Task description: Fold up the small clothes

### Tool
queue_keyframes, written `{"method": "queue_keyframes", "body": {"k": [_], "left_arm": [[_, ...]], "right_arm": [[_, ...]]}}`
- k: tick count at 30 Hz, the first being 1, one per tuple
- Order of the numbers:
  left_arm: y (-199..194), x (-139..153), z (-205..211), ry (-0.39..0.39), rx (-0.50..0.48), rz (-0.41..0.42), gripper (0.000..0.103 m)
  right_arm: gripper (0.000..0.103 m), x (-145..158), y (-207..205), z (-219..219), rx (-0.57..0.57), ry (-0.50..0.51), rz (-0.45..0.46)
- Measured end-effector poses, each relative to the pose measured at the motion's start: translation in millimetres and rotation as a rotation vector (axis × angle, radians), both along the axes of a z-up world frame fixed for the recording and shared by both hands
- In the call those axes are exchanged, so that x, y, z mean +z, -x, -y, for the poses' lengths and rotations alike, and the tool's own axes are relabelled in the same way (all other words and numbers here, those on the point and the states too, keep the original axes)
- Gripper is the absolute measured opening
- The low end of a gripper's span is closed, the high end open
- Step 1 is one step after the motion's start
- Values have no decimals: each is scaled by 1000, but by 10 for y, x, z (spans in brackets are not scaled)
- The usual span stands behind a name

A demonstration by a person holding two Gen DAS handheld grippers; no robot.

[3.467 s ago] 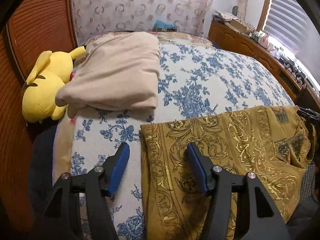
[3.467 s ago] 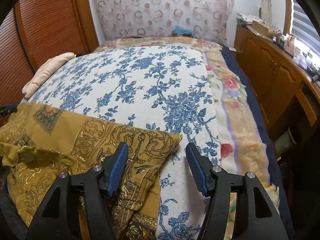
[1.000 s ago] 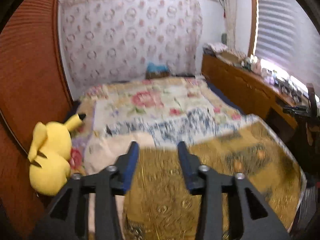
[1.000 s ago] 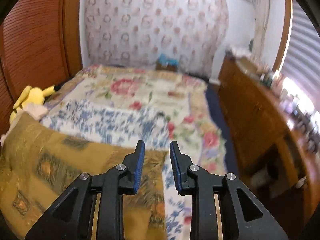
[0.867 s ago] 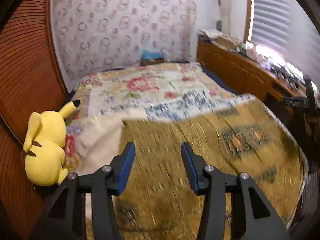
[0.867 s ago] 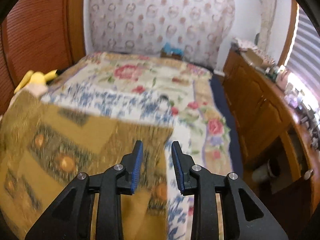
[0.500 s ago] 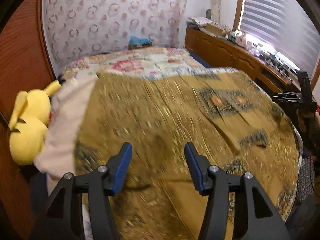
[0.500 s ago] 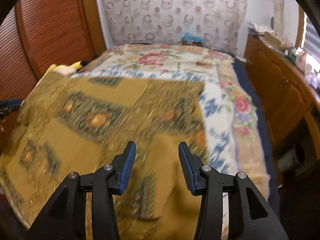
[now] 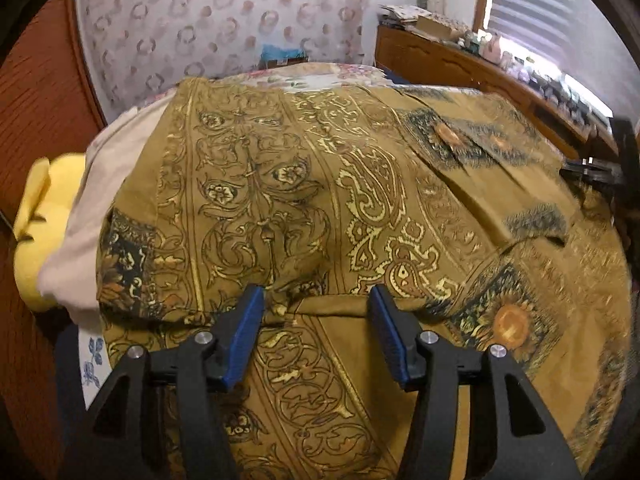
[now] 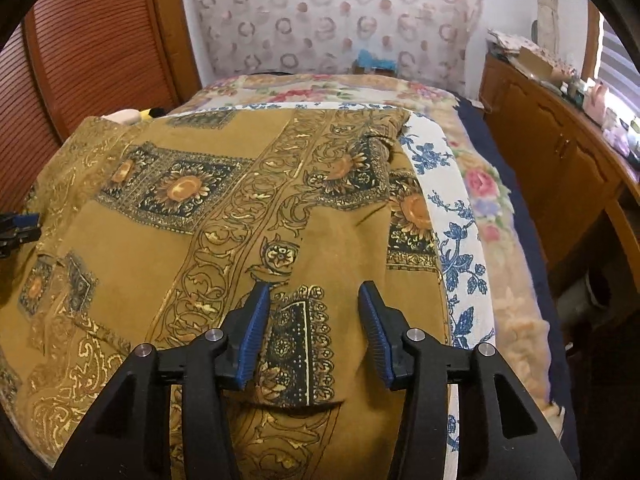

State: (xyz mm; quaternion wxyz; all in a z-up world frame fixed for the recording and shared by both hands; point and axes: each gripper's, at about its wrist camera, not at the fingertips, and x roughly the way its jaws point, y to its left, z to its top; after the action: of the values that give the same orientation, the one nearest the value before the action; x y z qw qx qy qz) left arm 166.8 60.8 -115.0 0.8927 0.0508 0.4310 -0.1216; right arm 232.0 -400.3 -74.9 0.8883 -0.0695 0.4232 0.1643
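Both grippers, left gripper (image 9: 316, 332) opening, right gripper (image 10: 310, 332) apart, empty; gold garment (image 9: 320, 184) soft, limp: pinch your lower-frame hem corners.

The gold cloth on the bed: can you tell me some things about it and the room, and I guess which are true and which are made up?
1. The gold patterned cloth lies spread out over the bed. True.
2. The right gripper is squeezing a red sock. False: nothing is pinched between its blue pads; only the cloth lies below.
3. A yellow plush toy sits at the left edge of the bed. True.
4. The left gripper is shut tight. False: its jaws are opening, with a clear gap.
5. The wall behind the bed is plain black. False: the wall covering is pale with ring shapes.
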Motion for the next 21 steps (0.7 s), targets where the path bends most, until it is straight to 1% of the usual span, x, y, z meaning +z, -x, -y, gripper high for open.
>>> {"method": "queue_keyframes", "body": {"k": [1, 3, 5, 8, 13, 14, 16, 17, 20, 21], "left_arm": [[20, -3, 17, -11, -2, 16, 57], [23, -15, -4, 7, 5, 25, 58], [36, -20, -20, 7, 5, 28, 58], [40, -15, -32, -2, 7, 31, 59], [50, -11, -74, 6, 10, 20, 59], [53, -4, -87, 16, 12, 6, 59], [108, 23, -167, 60, 23, 6, 59], [143, 52, -230, 84, 38, 18, 59], [262, 195, -455, 128, 111, 95, 58], [280, 234, -530, 140, 135, 114, 56]], "right_arm": [[47, 0, 5, -7, 0, 6, 2], [48, -10, 19, -7, 2, 13, 4], [50, -16, 33, -21, 5, 20, 5], [52, -28, 59, -46, 9, 35, 12], [53, -35, 62, -61, 9, 37, 13], [53, -35, 64, -66, 9, 40, 13], [54, -38, 66, -74, 8, 41, 13], [54, -38, 67, -75, 9, 41, 13], [54, -38, 67, -76, 8, 42, 14], [54, -38, 66, -74, 8, 42, 14]]}}
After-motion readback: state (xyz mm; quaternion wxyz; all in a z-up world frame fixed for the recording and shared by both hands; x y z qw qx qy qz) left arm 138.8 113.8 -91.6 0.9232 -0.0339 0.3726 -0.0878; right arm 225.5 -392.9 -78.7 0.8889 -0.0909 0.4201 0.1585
